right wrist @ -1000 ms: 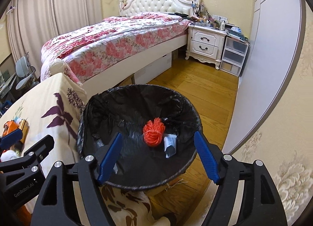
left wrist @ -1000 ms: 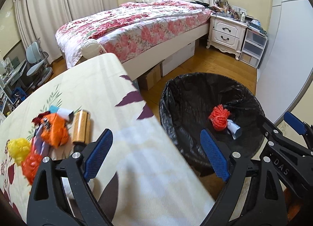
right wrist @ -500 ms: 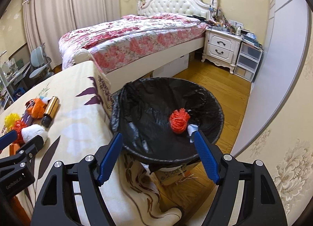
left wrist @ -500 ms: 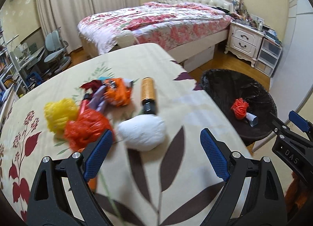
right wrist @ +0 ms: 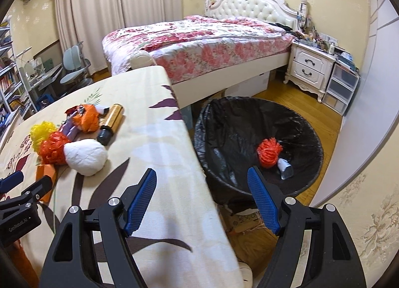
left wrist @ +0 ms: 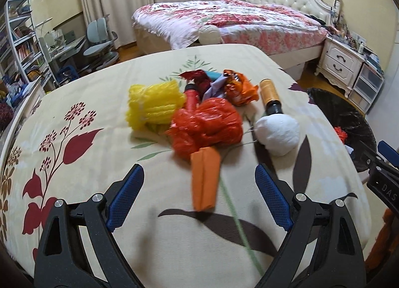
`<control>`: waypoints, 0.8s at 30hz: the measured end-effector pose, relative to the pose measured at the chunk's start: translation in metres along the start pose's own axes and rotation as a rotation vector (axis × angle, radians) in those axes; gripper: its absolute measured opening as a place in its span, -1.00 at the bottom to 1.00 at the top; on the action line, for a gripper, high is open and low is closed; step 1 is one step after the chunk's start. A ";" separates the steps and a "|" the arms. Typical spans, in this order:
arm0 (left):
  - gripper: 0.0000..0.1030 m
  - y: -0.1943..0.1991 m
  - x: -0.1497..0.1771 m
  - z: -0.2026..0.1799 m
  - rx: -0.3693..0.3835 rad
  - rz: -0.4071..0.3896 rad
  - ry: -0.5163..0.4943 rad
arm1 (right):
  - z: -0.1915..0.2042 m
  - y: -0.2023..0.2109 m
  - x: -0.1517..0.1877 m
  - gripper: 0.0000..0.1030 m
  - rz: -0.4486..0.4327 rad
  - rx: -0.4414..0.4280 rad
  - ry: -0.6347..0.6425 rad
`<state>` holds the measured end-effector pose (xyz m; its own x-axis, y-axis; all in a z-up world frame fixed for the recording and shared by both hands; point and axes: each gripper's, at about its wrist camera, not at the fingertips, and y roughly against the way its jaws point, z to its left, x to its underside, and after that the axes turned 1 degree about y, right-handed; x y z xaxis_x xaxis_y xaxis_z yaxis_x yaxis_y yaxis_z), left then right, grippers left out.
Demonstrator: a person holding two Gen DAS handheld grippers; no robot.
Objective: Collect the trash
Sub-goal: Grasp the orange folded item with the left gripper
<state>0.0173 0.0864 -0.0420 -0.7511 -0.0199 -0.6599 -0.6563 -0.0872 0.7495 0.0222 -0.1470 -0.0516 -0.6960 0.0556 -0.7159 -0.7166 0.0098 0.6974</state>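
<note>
Trash lies piled on the floral tablecloth [left wrist: 99, 83]: a yellow foam net [left wrist: 154, 103], a red plastic bag [left wrist: 207, 128], an orange folded piece [left wrist: 205, 183], a white crumpled wad [left wrist: 278, 133], a gold bottle [left wrist: 269, 96] and an orange wrapper [left wrist: 239, 86]. My left gripper [left wrist: 197, 171] hovers just short of the orange piece, jaws closing slightly but still wide, touching nothing. My right gripper [right wrist: 201, 171] is open and empty over the table's edge beside the black-lined bin [right wrist: 249, 118]. The bin holds a red net ball [right wrist: 269, 152] and a small white scrap [right wrist: 284, 168].
A bed [right wrist: 199, 46] with a floral cover stands behind the table, and a white nightstand [right wrist: 309, 68] is at the right. Desk chairs [left wrist: 99, 36] and shelves [left wrist: 17, 38] are at the far left. Wooden floor surrounds the bin.
The left gripper has swung left from the bin to face the trash pile. The right gripper has shifted left from above the bin to the table's edge. Both stay empty.
</note>
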 end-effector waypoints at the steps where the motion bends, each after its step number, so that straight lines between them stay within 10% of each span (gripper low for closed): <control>1: 0.65 0.000 0.001 0.002 0.001 0.001 0.001 | 0.004 -0.001 0.000 0.42 0.000 -0.005 0.008; 7: 0.25 -0.014 0.006 0.005 0.030 0.045 -0.003 | 0.019 -0.004 0.002 0.42 0.011 -0.025 0.032; 13: -0.58 -0.017 0.008 0.008 0.090 0.055 0.000 | 0.030 -0.005 0.004 0.42 0.018 -0.041 0.048; 24: -0.58 0.000 0.012 0.034 0.087 0.027 0.035 | 0.060 -0.001 0.002 0.42 0.015 -0.097 0.100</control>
<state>0.0055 0.1196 -0.0484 -0.7668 -0.0557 -0.6395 -0.6406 0.0010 0.7679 0.0241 -0.0874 -0.0518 -0.7045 -0.0448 -0.7083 -0.7036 -0.0871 0.7053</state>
